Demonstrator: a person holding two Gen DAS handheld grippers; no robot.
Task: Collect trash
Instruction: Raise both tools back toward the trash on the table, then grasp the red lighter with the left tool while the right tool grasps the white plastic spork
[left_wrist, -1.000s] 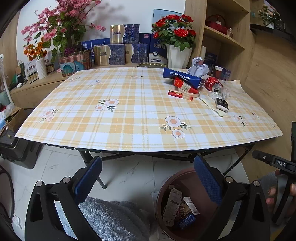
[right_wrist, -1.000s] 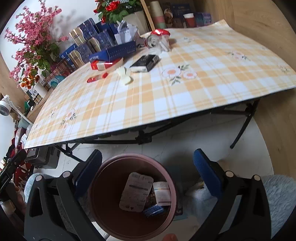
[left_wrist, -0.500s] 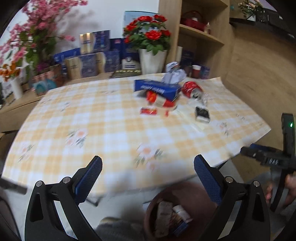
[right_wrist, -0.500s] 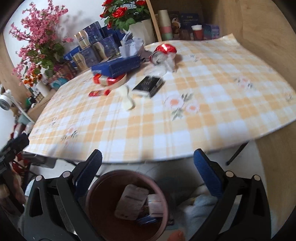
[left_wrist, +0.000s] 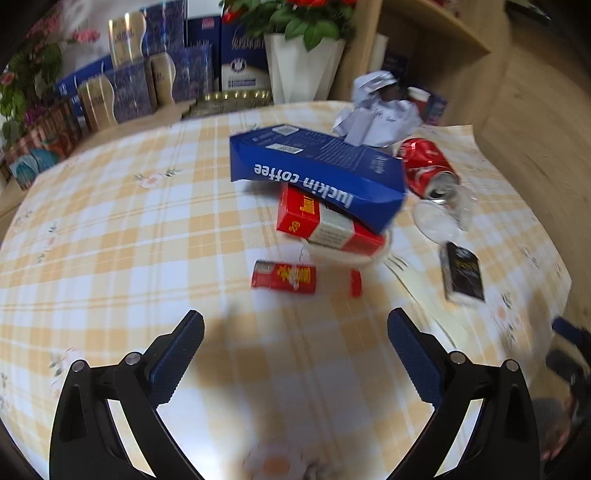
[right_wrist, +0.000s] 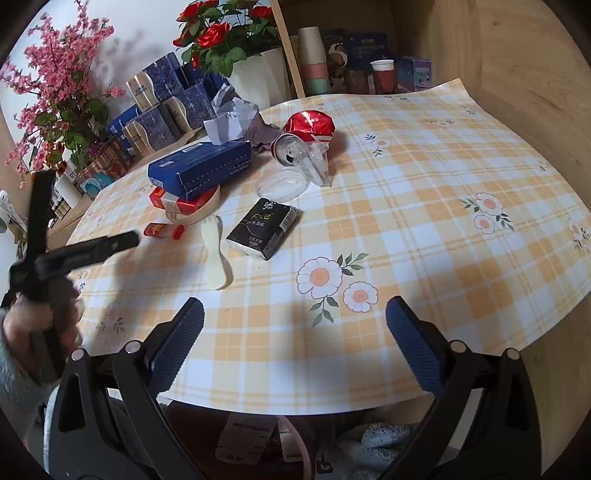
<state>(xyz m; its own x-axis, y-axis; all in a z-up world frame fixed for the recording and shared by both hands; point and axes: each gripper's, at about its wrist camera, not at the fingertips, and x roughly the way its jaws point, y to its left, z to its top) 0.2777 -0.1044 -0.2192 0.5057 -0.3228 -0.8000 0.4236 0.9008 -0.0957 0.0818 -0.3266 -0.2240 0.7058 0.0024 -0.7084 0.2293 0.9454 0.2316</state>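
Near bench (right_wrist: 424, 206) half bare and passable; far-side approach blocked by clustered blue coffee box (left_wrist: 317, 170), red carton (left_wrist: 325, 225), crushed can (left_wrist: 424, 166), black packet (left_wrist: 463, 275), vase (left_wrist: 301, 66) behind.

Checked tablecloth (right_wrist: 424, 206) with daisy prints. White vase (left_wrist: 301, 66) of red roses (right_wrist: 218, 33) behind it; pink blossom spray (right_wrist: 55, 85) at left. Blue-and-gold boxes (left_wrist: 147, 85) between. Stacked paper cups (right_wrist: 314, 62) on shelf.

Checked tablecloth table (right_wrist: 424, 206) with crushed red can (right_wrist: 310, 127), black tissue pack (right_wrist: 264, 227), small red packet (left_wrist: 283, 277), spoon (right_wrist: 216, 254).
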